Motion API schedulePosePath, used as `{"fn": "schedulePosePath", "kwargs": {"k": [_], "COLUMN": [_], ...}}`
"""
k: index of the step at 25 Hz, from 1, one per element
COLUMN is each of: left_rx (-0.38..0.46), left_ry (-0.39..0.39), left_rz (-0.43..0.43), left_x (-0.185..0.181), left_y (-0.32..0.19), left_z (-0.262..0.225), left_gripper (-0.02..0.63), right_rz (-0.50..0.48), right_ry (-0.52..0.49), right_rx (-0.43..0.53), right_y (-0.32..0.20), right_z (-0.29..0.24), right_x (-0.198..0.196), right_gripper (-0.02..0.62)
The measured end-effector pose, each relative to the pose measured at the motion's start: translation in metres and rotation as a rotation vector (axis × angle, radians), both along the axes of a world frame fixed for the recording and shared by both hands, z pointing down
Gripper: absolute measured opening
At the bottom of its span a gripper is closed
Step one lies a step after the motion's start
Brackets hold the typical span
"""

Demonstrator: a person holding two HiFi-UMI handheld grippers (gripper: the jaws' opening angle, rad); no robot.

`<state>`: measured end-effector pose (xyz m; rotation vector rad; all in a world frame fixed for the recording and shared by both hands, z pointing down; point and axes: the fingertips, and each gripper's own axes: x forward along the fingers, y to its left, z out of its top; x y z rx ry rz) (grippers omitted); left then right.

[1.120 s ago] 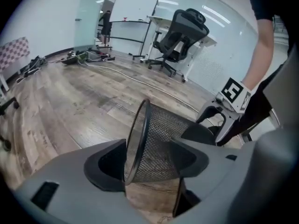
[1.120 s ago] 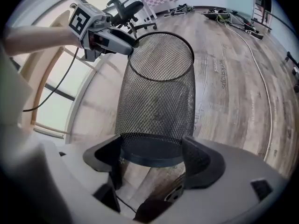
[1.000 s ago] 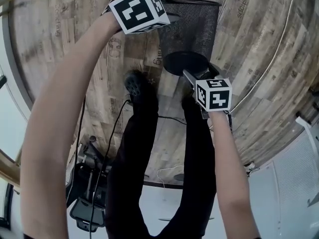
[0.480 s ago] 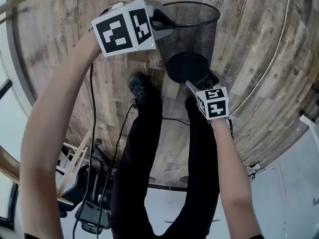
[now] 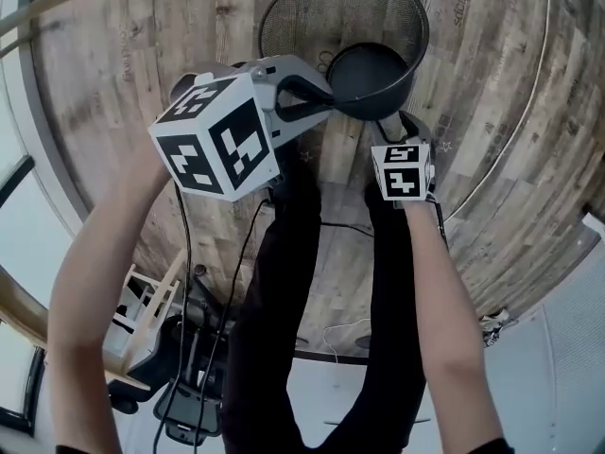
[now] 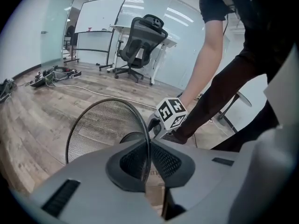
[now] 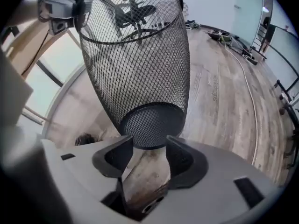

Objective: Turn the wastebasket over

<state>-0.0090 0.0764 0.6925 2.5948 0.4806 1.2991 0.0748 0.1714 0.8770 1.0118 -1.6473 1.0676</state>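
Note:
The black wire-mesh wastebasket hangs tilted above the wooden floor, its mouth turned up towards me and its round base nearest my legs. My left gripper is shut on the basket's rim wire, which runs between its pads. In the right gripper view the left gripper shows at the rim, top left. My right gripper points steeply down under the base. Its jaws are closing, and the base sits just past the fingertips with no pad pressing on it.
The person's dark trouser legs and shoes stand right below the basket. A white cable curves over the floor at the right. An office chair and desk stand farther off, with a wooden frame and cables at lower left.
The left gripper has risen and swung towards me with the rim in it, tipping the basket so its mouth now faces up. The right gripper has stayed by the base.

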Motion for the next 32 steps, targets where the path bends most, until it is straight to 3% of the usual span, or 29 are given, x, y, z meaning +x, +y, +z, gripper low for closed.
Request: {"fn": "schedulePosePath", "kwargs": {"k": [4, 8, 11, 15, 23, 26, 29, 32], "left_rx": [0.107, 0.185, 0.164, 0.110, 0.092, 0.085, 0.139, 0.149], "left_ry": [-0.028, -0.062, -0.092, -0.141, -0.239, -0.261, -0.266, -0.233], "left_rz": [0.071, 0.164, 0.193, 0.163, 0.166, 0.111, 0.025, -0.107], "left_x": [-0.005, 0.007, 0.017, 0.021, 0.022, 0.018, 0.016, 0.023], "left_y": [-0.005, 0.014, 0.043, 0.084, 0.131, 0.134, 0.122, 0.105], "left_z": [0.004, 0.010, 0.019, 0.035, 0.066, 0.072, 0.067, 0.025], "left_gripper": [0.041, 0.041, 0.041, 0.043, 0.048, 0.057, 0.103, 0.055], "right_rz": [0.004, 0.011, 0.042, 0.075, 0.154, 0.157, 0.134, 0.117], "right_ry": [-0.011, 0.016, 0.037, 0.060, -0.006, -0.048, -0.073, -0.102], "right_rx": [0.058, 0.084, 0.093, 0.113, 0.166, 0.190, 0.221, 0.249], "right_y": [-0.044, -0.047, -0.034, -0.011, -0.004, -0.016, -0.034, -0.049], "right_z": [-0.008, -0.024, -0.049, -0.086, -0.140, -0.156, -0.179, -0.222], "right_x": [-0.004, 0.022, 0.053, 0.092, 0.119, 0.113, 0.105, 0.096], "right_gripper": [0.236, 0.198, 0.151, 0.058, 0.033, 0.032, 0.032, 0.032]}}
